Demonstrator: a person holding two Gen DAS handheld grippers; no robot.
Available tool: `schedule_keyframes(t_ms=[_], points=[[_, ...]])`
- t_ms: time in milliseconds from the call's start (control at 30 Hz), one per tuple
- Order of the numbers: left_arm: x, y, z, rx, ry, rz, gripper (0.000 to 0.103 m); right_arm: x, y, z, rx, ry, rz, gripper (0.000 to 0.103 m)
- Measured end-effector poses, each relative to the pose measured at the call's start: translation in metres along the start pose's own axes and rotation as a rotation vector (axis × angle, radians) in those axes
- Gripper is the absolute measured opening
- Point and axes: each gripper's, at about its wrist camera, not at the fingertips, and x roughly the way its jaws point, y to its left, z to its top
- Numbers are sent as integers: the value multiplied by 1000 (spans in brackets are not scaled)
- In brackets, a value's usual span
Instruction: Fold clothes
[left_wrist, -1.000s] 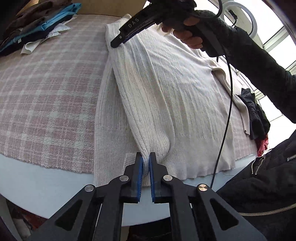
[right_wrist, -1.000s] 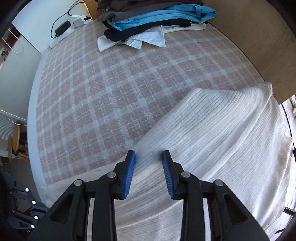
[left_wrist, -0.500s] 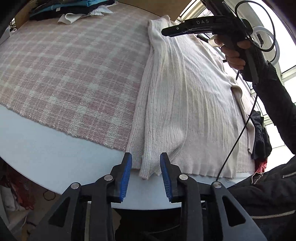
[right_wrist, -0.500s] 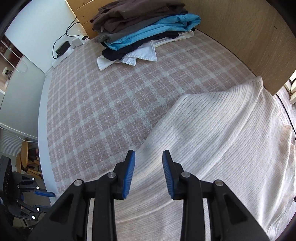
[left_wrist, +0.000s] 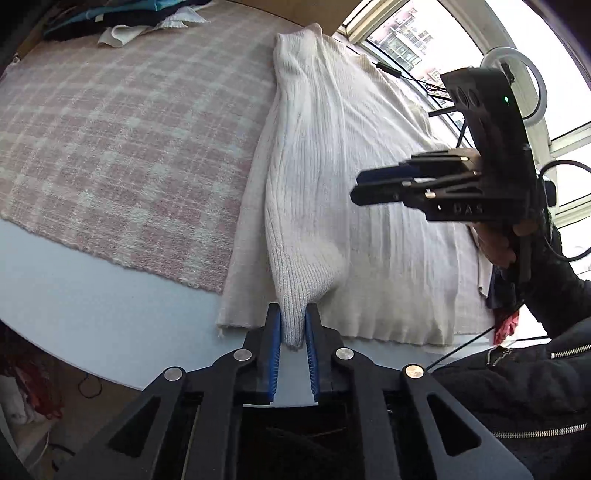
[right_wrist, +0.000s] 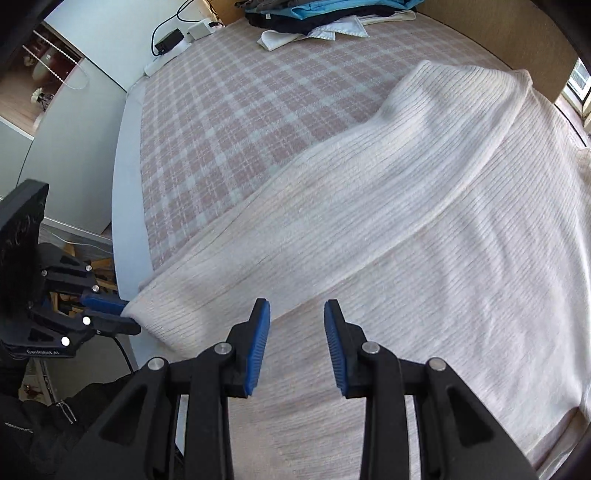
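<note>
Plaid cloth (left_wrist: 122, 147) fills the frame's left; at centre the cream sweater (left_wrist: 369, 206) lies flat, sleeve laid lengthwise. At bottom centre, the left gripper (left_wrist: 293, 332) is seemingly clamped on its cuff. At right, the right gripper (right_wrist: 297, 345) hovers, jaws apart. Judged mid-fold; next, tuck the sleeve straight.

The cream sweater (left_wrist: 332, 192) is made of soft, finely ribbed knit. The pink-and-white plaid cloth (left_wrist: 122, 147) under it is woven coarse and nubbly, over a smooth matt pale-blue table (left_wrist: 110, 317). Both grippers (left_wrist: 293, 354) (right_wrist: 297, 347) are built of matt black plastic with ridged blue pads (right_wrist: 258, 347) and shiny metal rivets (left_wrist: 413, 371).
</note>
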Motion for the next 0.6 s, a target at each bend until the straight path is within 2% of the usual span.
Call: schedule_keyframes(t_ms=[33, 133, 300, 400, 500, 600], points=[[1, -2, 0, 15, 2, 14, 30, 4, 4, -3, 3, 3, 11, 30], [2, -9, 1, 61, 7, 56, 34, 12, 11, -10, 17, -8, 7, 30], [5, -20, 3, 138, 15, 126, 35, 20, 22, -9, 12, -23, 49, 30], [28, -26, 4, 175, 71, 147, 34, 21, 26, -11, 13, -22, 22, 31], [40, -26, 5, 185, 99, 157, 30, 16, 24, -23, 66, -16, 75, 30], [27, -26, 4, 202, 78, 145, 30, 22, 31, -36, 88, -12, 69, 30]])
